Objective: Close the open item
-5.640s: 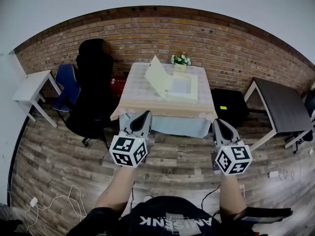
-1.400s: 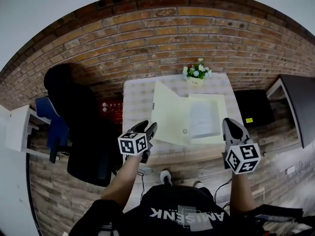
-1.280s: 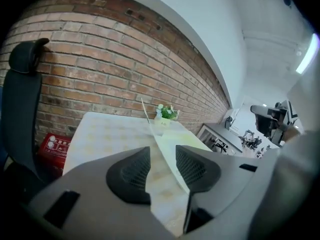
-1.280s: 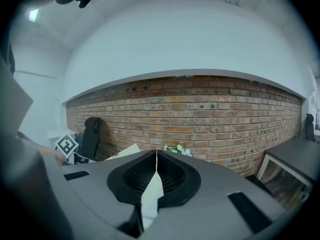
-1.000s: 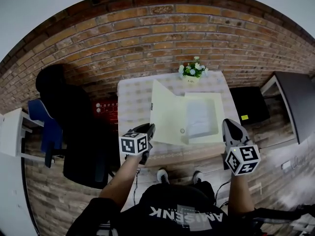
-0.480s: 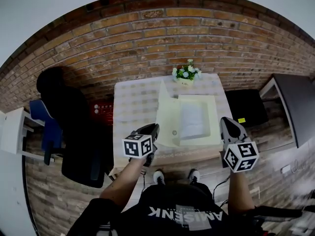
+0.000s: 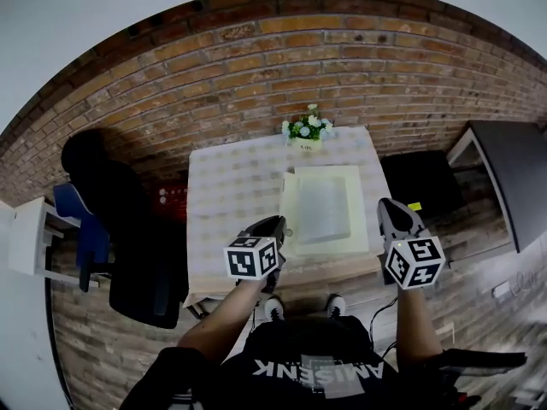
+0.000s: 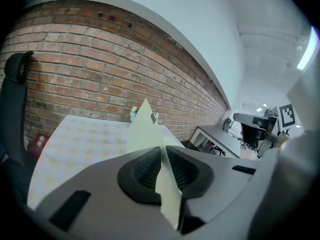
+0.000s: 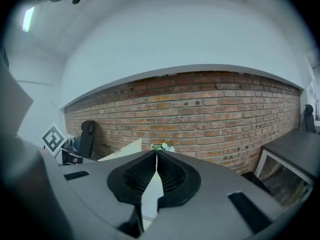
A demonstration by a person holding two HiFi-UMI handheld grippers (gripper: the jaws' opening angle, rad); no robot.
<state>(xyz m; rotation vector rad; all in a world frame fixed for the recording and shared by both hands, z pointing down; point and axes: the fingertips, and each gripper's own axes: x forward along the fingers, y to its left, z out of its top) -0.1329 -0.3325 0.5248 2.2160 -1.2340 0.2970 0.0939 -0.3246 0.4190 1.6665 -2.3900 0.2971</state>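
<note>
Cream card makes up the folder (image 7: pixel 329 207), which is lying on the near right part of a table (image 7: pixel 222 195) covered in a pale checked cloth. In the head view its cover (image 7: pixel 288 207) is standing almost upright along its left side. White flowers (image 7: pixel 303 129) are sitting at the table's far edge, a black chair (image 7: pixel 128 229) is standing left of the table, a black box (image 7: pixel 414 182) right of it, and a brick wall (image 7: pixel 256 58) behind it. The left gripper (image 7: pixel 275 225) is reaching over the table's near edge on an outstretched forearm. The right gripper (image 7: pixel 389 205) is hovering at the table's near right corner.

In the left gripper view, the pads are pinching the cover's thin edge, which is rising ahead.

In the right gripper view, the jaws are pressing together, pad against pad, pointing across the table at the flowers.
</note>
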